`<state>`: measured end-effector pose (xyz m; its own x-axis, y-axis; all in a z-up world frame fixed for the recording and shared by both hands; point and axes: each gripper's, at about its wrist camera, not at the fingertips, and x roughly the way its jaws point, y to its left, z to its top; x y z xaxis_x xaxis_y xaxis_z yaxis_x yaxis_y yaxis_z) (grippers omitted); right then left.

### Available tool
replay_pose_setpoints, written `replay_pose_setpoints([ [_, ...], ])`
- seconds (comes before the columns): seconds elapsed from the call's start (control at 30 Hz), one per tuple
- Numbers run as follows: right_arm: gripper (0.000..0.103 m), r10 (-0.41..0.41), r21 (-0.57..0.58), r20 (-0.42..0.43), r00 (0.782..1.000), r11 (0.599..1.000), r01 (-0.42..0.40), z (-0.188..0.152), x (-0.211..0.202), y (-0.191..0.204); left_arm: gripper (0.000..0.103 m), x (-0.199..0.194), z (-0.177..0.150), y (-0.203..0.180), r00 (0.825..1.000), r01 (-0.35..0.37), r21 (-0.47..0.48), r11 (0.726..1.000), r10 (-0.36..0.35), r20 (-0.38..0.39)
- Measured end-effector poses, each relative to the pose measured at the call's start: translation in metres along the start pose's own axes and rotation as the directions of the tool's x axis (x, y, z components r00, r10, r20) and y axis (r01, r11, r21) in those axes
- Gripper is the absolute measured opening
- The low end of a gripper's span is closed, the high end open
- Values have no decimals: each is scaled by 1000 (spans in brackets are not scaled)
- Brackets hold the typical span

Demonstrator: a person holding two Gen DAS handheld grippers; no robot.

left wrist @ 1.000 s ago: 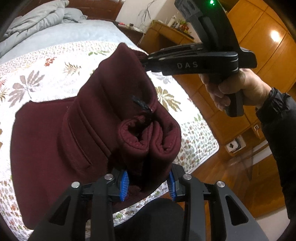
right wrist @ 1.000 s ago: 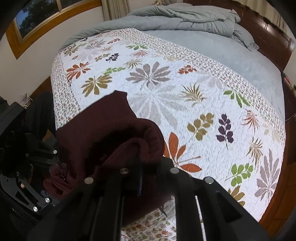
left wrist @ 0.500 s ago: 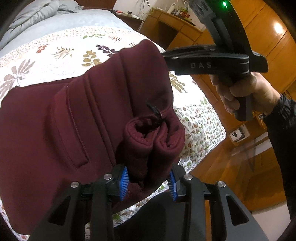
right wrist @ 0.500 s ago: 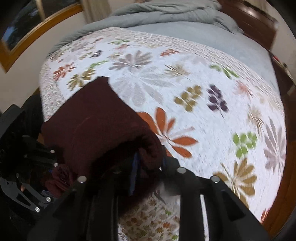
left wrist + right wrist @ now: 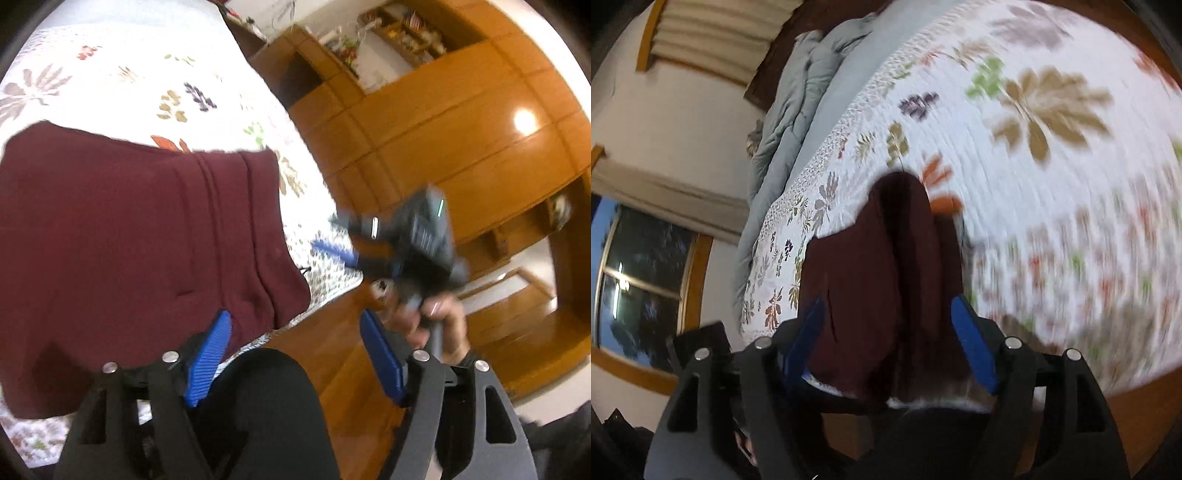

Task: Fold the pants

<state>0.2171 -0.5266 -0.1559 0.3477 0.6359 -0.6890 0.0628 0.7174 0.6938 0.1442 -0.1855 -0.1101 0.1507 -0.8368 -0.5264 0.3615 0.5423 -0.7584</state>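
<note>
Pants [image 5: 140, 236], maroon, folded, laid flat on floral quilt [image 5: 122, 92] at the bed's near edge. Left gripper [image 5: 295, 354] and right gripper [image 5: 886, 343] are both spread, nothing pinched. Fold judged set down; smoothing or a further fold would be called for.

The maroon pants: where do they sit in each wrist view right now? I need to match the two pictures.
Left wrist: the maroon pants fill the left half, flat on the quilt, their near edge beside the left gripper.
Right wrist: the pants are centre-low, seen between the open fingers of the right gripper.
Shared landmark: the leaf-print quilt under them.
</note>
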Motion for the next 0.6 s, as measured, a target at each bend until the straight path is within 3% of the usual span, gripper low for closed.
replay_pose_setpoints([
  [0.07, 75, -30, 3, 21, 999, 1000, 30, -18, 1, 1, 79, -20, 7, 9, 998, -14, 2, 1000, 13, 67],
  [0.13, 75, 15, 49, 24, 1000, 999, -16, -31, 5, 2, 81, -36, 20, 24, 988, -84, -2, 996, 84, 129],
  [0.33, 77, 39, 65, -25, 999, 997, -37, -40, 31, 14, 82, -38, 37, 50, 978, -159, -20, 987, 160, 135],
  [0.4, 40, -2, 29, -25, 1000, 1000, 3, -39, 38, 19, 81, -40, 32, 60, 976, -172, -32, 985, 175, 127],
  [0.43, 24, 14, 37, -21, 1000, 999, -13, -37, 36, 17, 81, -42, 25, 64, 976, -173, -43, 984, 177, 130],
  [0.6, 19, -13, 14, 34, 999, 1000, 12, -35, 7, 9, 82, -54, 19, 68, 971, -164, -49, 985, 170, 170],
])
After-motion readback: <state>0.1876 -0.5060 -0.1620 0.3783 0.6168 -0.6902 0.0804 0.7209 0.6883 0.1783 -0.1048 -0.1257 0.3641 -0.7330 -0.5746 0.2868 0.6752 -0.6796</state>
